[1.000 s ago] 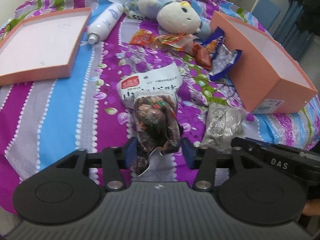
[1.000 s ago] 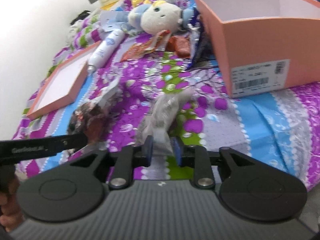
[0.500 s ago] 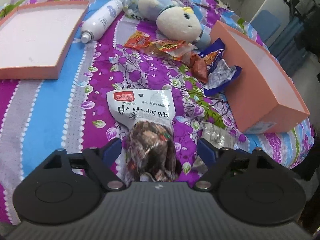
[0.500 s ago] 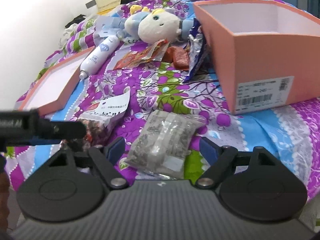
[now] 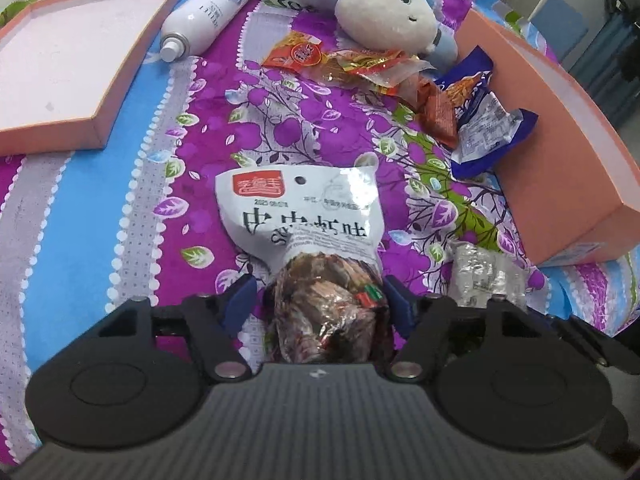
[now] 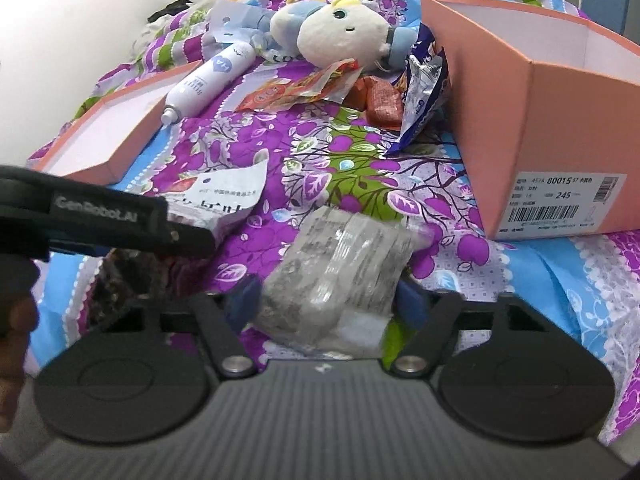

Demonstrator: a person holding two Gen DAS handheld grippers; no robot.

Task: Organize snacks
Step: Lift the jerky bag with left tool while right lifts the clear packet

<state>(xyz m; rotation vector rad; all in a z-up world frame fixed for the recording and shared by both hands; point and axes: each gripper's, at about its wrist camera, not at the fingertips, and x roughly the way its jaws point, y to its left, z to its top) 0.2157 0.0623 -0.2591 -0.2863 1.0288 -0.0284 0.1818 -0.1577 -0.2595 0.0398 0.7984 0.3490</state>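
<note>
A white-and-clear snack bag of dark pieces [image 5: 316,264] lies on the purple flowered bedspread. My left gripper [image 5: 318,306] is open, its blue pads either side of the bag's near end. A clear grey snack packet [image 6: 340,272] lies to its right; it also shows in the left wrist view [image 5: 484,276]. My right gripper [image 6: 330,302] is open around that packet. An open pink box [image 6: 532,120] stands at the right, also seen in the left wrist view [image 5: 560,128]. More snack packets, red [image 5: 296,54], brown [image 5: 438,114] and blue [image 5: 486,120], lie beside the box.
A plush toy [image 5: 384,16] lies at the back. A white spray bottle [image 5: 208,8] lies beside a shallow pink box lid [image 5: 60,64] at the left. The left gripper's body [image 6: 92,220] crosses the right wrist view at the left.
Both grippers were shut on their bags a second ago, then opened wide. Now the jaws have narrowed somewhat and both grippers sit lower and closer around the bags.
</note>
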